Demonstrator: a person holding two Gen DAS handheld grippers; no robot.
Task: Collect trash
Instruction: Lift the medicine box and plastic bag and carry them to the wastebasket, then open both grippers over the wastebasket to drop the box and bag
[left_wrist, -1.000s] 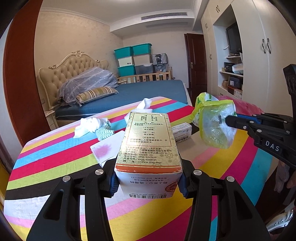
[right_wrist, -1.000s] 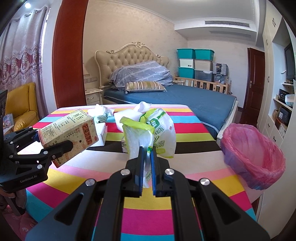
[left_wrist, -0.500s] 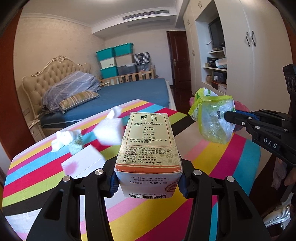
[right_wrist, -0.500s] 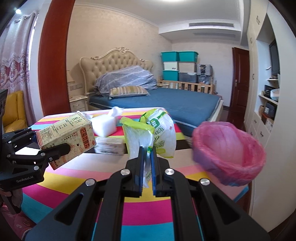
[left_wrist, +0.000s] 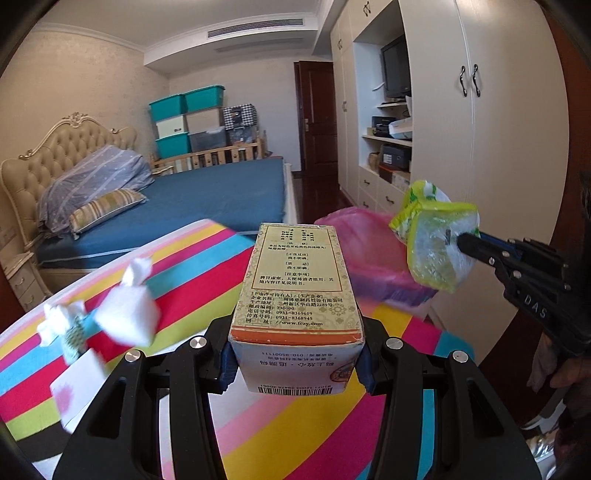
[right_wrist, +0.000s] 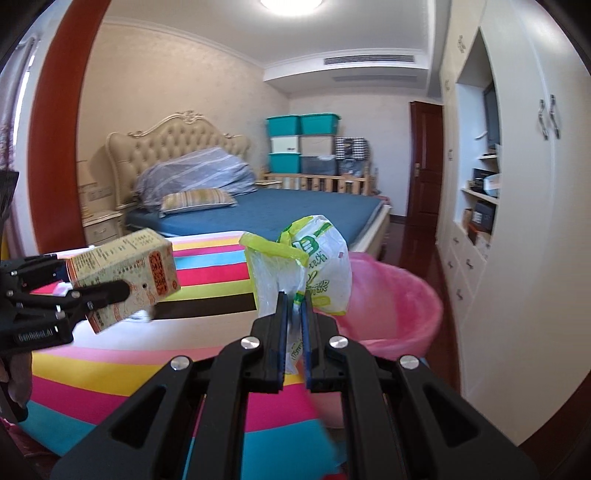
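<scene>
My left gripper is shut on a yellowish cardboard box, held above the striped table; it also shows at the left of the right wrist view. My right gripper is shut on a crumpled green-and-white plastic bag, held over the near rim of the pink-lined trash bin. In the left wrist view the bag hangs at the right, in front of the bin.
Crumpled white tissues and a white paper with a pink stain lie on the striped table. A bed stands beyond the table. White wardrobes line the right side.
Both grippers have swung right toward the trash bin, carrying the box and the bag. The bin now sits just beyond the bag and the box.
</scene>
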